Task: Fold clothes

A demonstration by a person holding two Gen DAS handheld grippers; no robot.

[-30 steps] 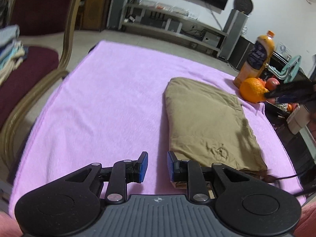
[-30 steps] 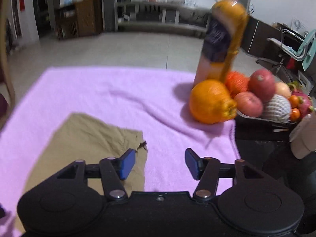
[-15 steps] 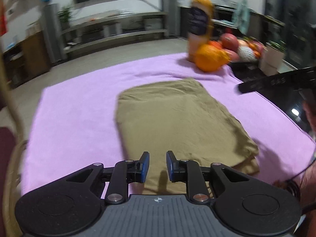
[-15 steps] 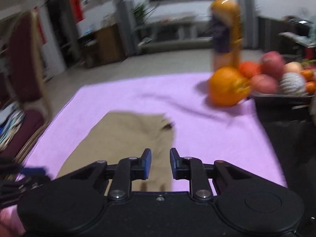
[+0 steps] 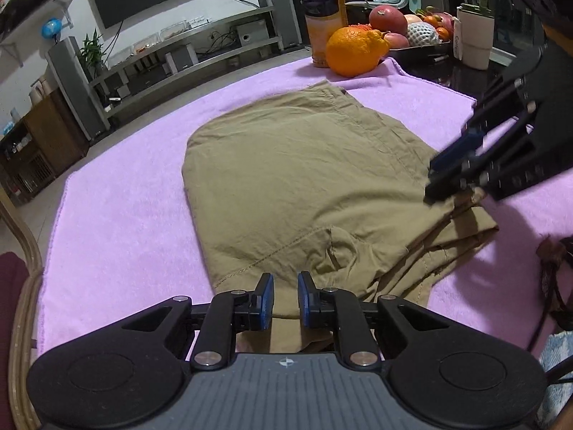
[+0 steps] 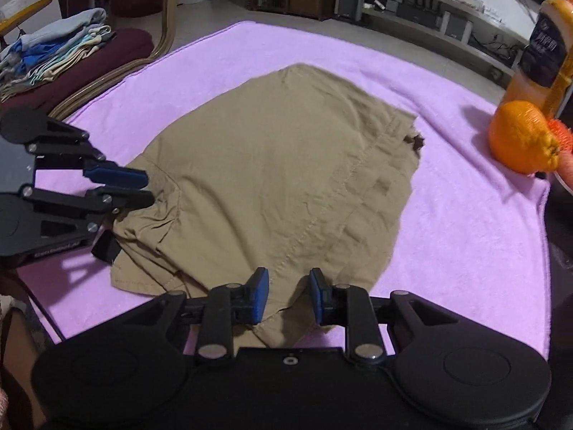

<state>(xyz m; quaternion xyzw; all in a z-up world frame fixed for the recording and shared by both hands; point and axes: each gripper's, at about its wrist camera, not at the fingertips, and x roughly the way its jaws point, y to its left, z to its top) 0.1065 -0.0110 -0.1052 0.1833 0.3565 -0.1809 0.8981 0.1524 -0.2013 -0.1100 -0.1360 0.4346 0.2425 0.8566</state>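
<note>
1. Purple towel (image 5: 118,215): covers the table, bears everything below.

2. Khaki garment (image 5: 286,179): folded into a stacked rectangle, lying mid-towel. Long axis runs from the near edge, where both grippers sit, toward the bottle (image 5: 324,18) and orange (image 5: 354,52). Smooth folded end points away toward the fruit; the loose layered hems, rumpled and splayed, point at the person.

3. Left gripper (image 5: 285,301): at the near hem corner, jaws narrowly parted with cloth between the pads; whether it pinches the cloth cannot be told.

4. Right gripper (image 6: 288,295): at the other near corner, jaws parted a little wider over the hem, not clenched.

5. Stack of folded clothes (image 6: 53,46): on the chair (image 6: 118,46) beside the table.

Risks, judged: only the top layer may get caught, so the stack peels apart on lifting; uneven pulls from the 2 corners would skew the rectangle; a far swing could knock the bottle.
</note>
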